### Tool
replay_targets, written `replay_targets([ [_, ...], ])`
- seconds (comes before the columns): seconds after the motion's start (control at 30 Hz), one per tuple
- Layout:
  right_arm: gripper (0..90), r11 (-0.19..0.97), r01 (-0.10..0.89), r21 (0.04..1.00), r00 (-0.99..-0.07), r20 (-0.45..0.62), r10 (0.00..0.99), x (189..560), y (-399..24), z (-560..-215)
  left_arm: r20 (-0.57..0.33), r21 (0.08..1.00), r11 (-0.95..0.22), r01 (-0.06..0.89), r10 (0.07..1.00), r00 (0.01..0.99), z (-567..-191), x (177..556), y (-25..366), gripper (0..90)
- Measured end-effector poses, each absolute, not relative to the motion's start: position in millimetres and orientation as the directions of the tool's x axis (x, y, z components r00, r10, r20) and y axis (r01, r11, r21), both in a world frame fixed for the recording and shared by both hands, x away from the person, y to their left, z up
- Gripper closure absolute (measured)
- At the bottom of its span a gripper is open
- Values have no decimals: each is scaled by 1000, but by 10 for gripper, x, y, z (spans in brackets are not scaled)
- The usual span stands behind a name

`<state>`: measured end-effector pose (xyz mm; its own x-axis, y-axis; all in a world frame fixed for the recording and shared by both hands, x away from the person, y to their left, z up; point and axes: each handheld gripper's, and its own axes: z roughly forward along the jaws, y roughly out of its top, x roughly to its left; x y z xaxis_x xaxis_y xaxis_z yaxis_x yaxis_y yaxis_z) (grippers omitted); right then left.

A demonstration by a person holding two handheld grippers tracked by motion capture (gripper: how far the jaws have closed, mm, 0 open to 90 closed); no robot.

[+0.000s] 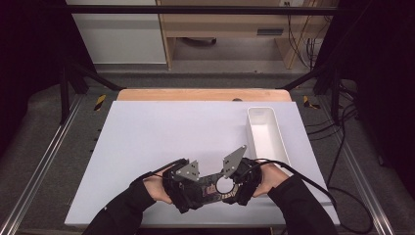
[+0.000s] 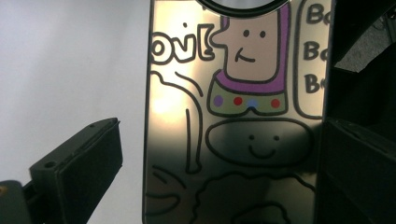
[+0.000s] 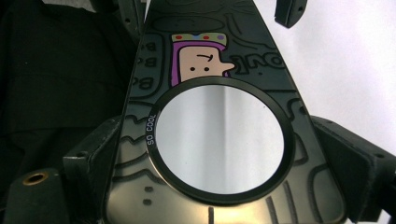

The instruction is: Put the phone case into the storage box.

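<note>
So from the high view, both claws meet near the front edge of the white surface (image 1: 147, 142), at about 6 o'clock, with a dark cartoon-printed phone case (image 1: 219, 186) bridging them; the white tray (image 1: 274, 142) sits off at 2 o'clock. Left claw (image 1: 188, 188) view: the case runs lengthwise toward 12 o'clock between its jaws, left pad (image 2: 88, 161) clearly apart from the case edge, so that claw is spread wide and not gripping. Right claw (image 3: 219, 154) view: case with its round mirror ring (image 3: 219, 140) points to 12, both pads hugging its long edges, so it looks pinched here. Right hand's carrying it, I'd say.
</note>
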<state>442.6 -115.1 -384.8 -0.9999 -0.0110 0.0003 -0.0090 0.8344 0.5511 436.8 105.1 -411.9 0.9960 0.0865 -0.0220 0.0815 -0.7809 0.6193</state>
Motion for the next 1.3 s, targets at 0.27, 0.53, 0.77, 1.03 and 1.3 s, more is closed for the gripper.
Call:
replay_targets([
  [0.27,123,850,-11,527,-1000,-2,-12,4441,-1098,-3847,-21,584,-809,69,70,997,-4157,4375,938,0],
  [0.53,122,869,-7,494,-1000,1,-9,4455,-1081,-3869,-21,521,-851,57,55,998,-4211,4387,838,0],
  [0.77,122,880,5,475,-1000,7,2,4463,-1072,-3886,-15,481,-875,50,48,999,-4250,4388,777,4],
  [1.03,122,889,6,458,-1000,11,1,4464,-1059,-3902,-13,446,-894,49,48,999,-4282,4395,742,20],
  [1.3,122,891,0,454,-1000,13,-7,4462,-1044,-3920,-13,432,-901,36,34,999,-4281,4392,695,45],
])
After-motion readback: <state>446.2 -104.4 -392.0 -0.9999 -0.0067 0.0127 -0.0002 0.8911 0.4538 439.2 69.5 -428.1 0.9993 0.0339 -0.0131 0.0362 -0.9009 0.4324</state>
